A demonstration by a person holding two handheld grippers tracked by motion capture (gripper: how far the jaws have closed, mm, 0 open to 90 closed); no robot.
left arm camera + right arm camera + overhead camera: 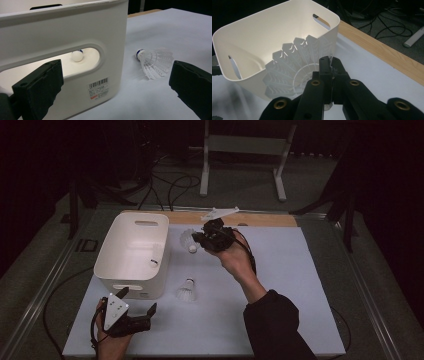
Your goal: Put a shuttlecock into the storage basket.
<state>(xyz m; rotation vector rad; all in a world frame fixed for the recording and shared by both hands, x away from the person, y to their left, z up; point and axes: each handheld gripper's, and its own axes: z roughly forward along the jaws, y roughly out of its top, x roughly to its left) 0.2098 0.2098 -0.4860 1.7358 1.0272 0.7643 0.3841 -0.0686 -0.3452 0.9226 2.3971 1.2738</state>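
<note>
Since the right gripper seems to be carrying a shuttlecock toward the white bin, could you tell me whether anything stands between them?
Nothing visible does. The right gripper is shut on the skirt of a shuttlecock, held beside the right wall of the white bin. The bin's open top is unobstructed; one shuttlecock already lies inside.

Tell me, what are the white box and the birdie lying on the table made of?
The white box looks like smooth, slightly glossy molded plastic, judging by its rounded corners and cut-out handles. The birdie seems to have a thin see-through plastic skirt with ribs and a white, possibly foam, tip.
</note>
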